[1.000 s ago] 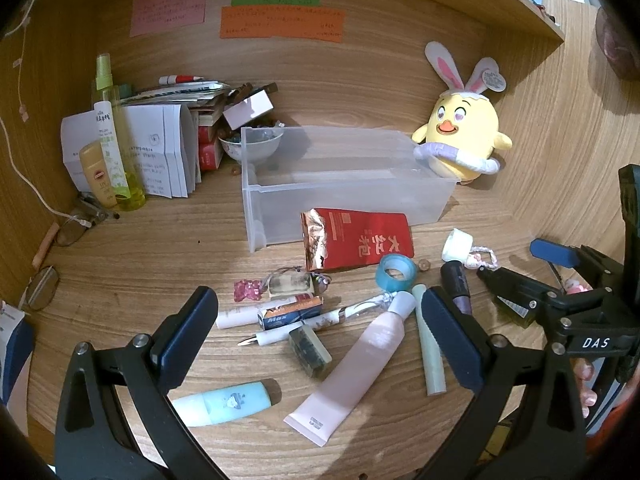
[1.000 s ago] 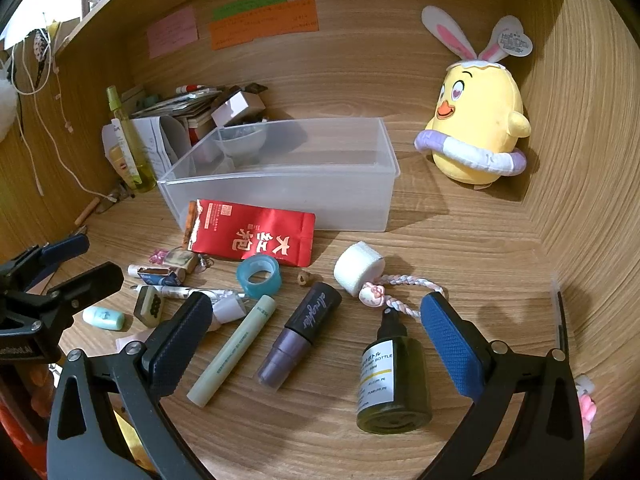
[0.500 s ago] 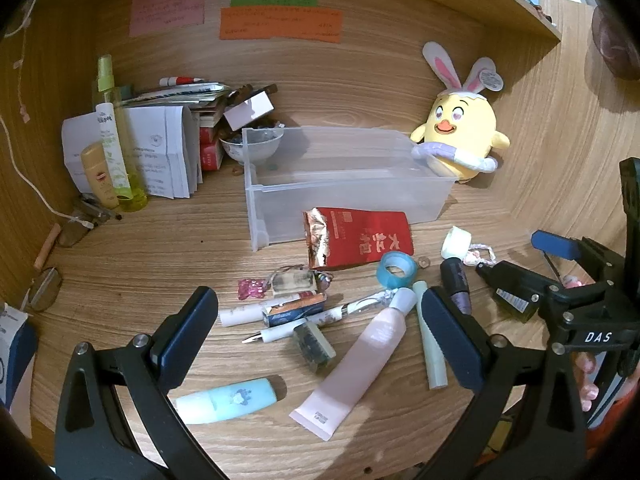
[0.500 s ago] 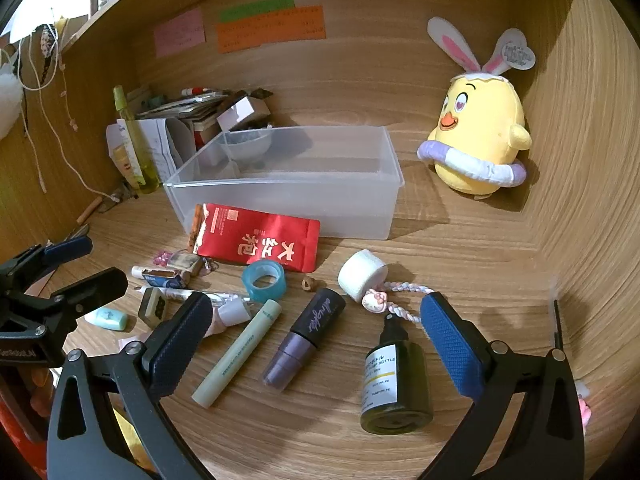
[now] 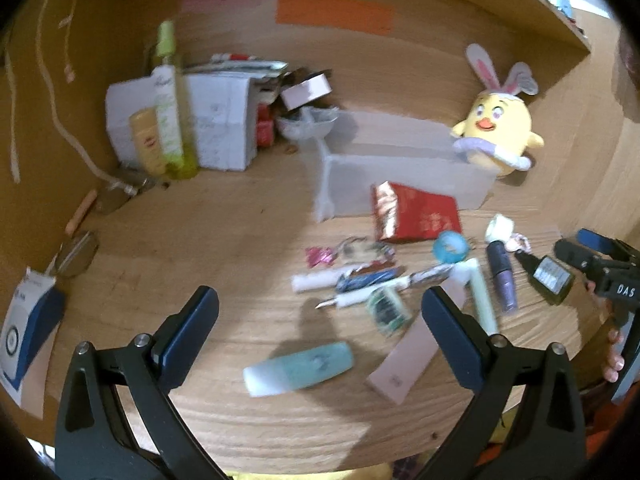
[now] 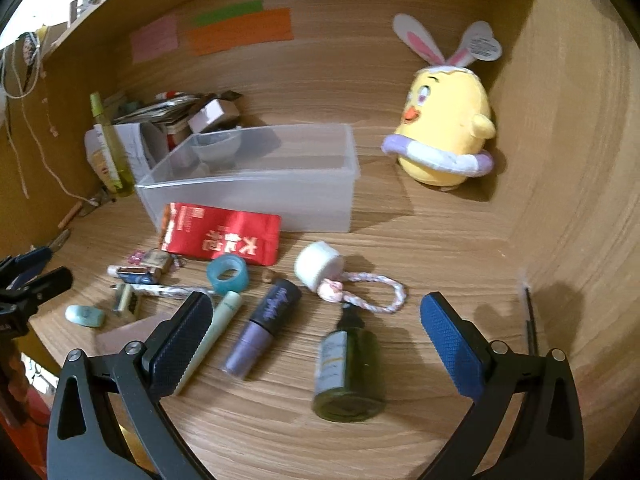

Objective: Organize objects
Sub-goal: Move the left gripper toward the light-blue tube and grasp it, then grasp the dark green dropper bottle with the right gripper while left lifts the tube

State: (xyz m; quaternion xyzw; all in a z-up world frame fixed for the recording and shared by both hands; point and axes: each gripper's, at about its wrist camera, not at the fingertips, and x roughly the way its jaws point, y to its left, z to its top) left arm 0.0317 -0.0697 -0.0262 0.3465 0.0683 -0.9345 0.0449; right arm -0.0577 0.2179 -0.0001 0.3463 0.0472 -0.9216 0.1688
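**Two grippers open above scattered desk items**

Both grippers were held with jaws spread wide and nothing between them. The right gripper [image 6: 316, 328] hung over the dark green dropper bottle [image 6: 347, 372], which lay on its side on the wooden desk [image 6: 420, 248] between the two fingers, nearer the right one. Just to its left lay the purple lipstick tube [image 6: 264, 326] and the pale green stick [image 6: 212, 338], the latter partly behind the left finger. The left gripper [image 5: 320, 320] hung over the teal tube [image 5: 300, 368], with the pink tube [image 5: 412, 356] beside its right finger.

Compared with a half second before, the left wrist view had swung leftward: the item cluster sat further right in frame and was motion-blurred. The right view had closed in slightly on the dropper bottle. No item on the desk had changed place.

The clear plastic bin [image 6: 256, 184] stood behind the cluster, its inside appearing bare, with the red foil packet [image 6: 220, 236] lying against its front wall. The blue tape roll [image 6: 227, 274] lay just in front of the packet. The yellow chick plush [image 6: 444, 136] stood to the right of the bin.
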